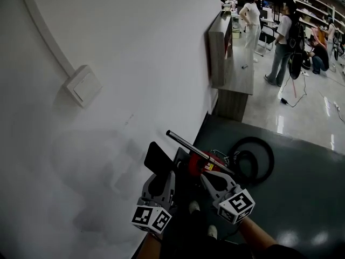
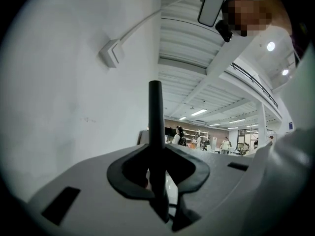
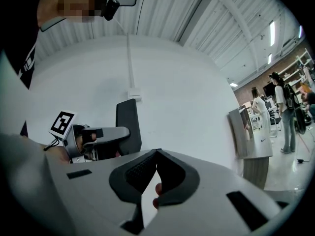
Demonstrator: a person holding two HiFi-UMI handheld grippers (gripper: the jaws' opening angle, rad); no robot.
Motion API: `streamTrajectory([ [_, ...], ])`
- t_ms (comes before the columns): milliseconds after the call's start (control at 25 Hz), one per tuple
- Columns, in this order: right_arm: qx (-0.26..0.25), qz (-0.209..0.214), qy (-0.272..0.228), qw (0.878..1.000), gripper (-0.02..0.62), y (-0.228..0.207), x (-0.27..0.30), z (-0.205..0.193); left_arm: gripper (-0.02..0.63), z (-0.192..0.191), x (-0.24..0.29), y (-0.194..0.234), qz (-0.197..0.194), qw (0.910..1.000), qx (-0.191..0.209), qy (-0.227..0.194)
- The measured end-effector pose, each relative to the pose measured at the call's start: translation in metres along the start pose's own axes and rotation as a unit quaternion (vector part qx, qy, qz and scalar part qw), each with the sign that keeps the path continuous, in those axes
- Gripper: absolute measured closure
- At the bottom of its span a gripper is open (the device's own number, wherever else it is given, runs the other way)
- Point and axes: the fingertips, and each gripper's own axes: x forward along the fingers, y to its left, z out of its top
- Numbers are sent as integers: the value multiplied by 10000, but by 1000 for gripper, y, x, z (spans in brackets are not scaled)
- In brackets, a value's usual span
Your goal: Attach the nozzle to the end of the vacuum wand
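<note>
My left gripper point(image 2: 158, 171) pinches the flat black nozzle point(image 2: 156, 117), holding it just left of the wand point(image 1: 194, 149). My right gripper point(image 3: 156, 168) is pressed together on nothing I can see, near the red vacuum body point(image 1: 198, 163). I judge that with the wand unheld, pushing the nozzle on could shove it aside or twist the nozzle in its narrow grip.

Head camera looks steeply down, close over left gripper point(image 1: 161, 172) and right gripper point(image 1: 207, 178), beside the wall point(image 1: 135, 63). Each gripper camera sits right behind its own jaws, facing level. All three views share the wall and switch box point(image 1: 83, 85). Right gripper view also catches the left gripper.
</note>
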Motion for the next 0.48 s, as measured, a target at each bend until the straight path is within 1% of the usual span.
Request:
streamTrajectory([
  [480, 48, -117, 185, 9997, 578, -52, 86, 3, 521, 13, 86, 65, -106, 9999, -66, 39],
])
